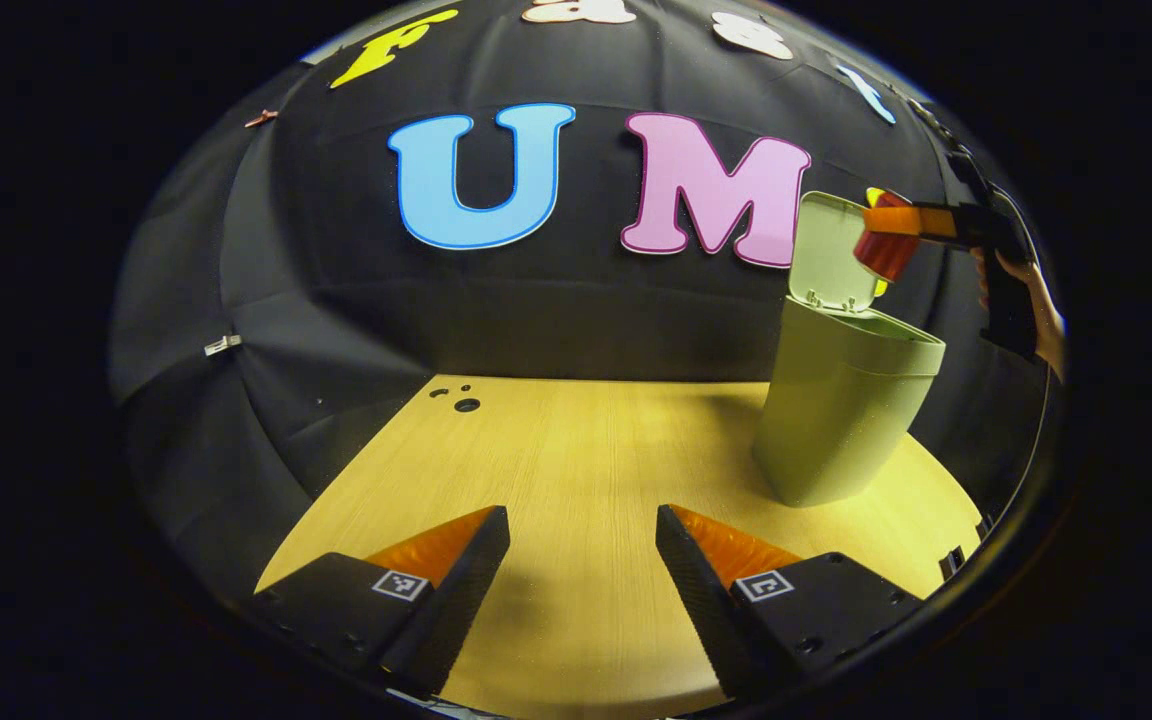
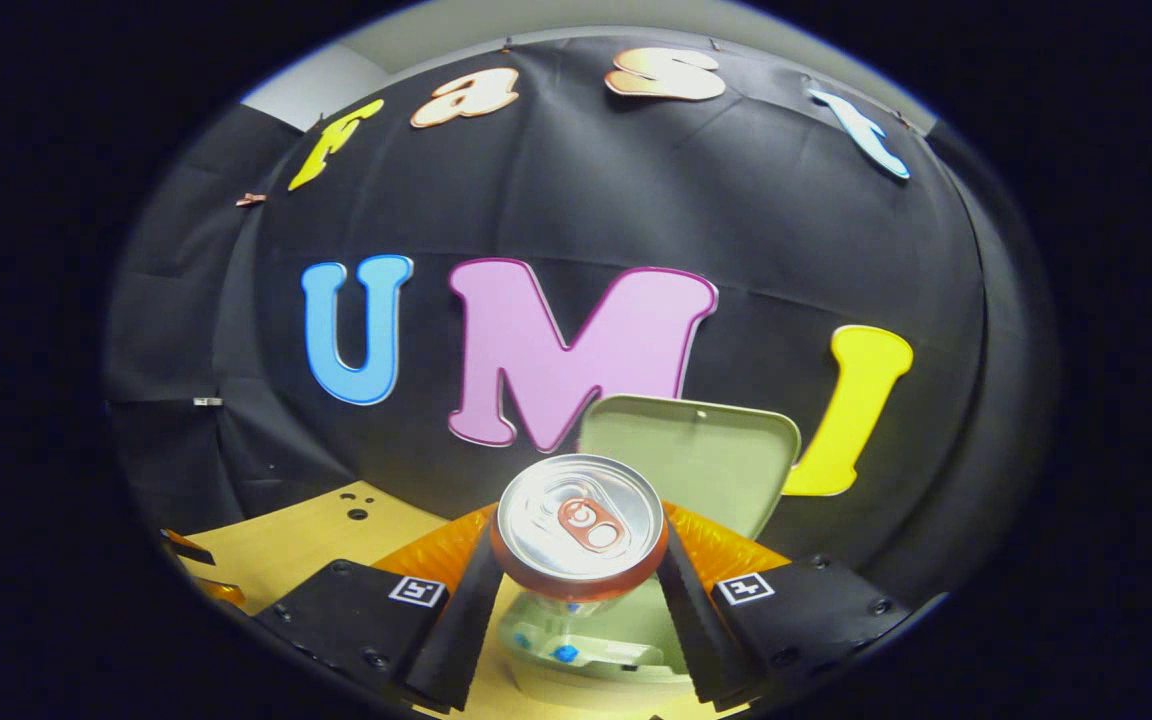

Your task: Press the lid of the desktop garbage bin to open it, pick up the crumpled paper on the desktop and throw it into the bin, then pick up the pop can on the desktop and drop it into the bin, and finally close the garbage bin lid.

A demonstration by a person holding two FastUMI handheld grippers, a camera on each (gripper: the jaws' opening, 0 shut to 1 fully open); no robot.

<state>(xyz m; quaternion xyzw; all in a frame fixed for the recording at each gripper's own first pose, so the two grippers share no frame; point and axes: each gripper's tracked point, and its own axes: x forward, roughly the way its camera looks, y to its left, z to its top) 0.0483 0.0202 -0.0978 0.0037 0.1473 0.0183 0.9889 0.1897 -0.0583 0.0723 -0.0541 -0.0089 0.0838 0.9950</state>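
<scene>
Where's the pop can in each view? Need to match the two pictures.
Left gripper view: pop can at upper right, held above the open bin by the far tool.
Right gripper view: pop can at bottom centre, top toward the camera, between this tool's fingers.
Shared landmark: the raised bin lid.

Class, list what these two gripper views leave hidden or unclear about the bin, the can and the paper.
1. Right gripper view: the bin's inside is mostly hidden by the pop can held in the right gripper, so the crumpled paper cannot be confirmed.
2. Left gripper view: the bin wall hides its contents.
3. Left gripper view: the can is small; its markings are unreadable.
</scene>
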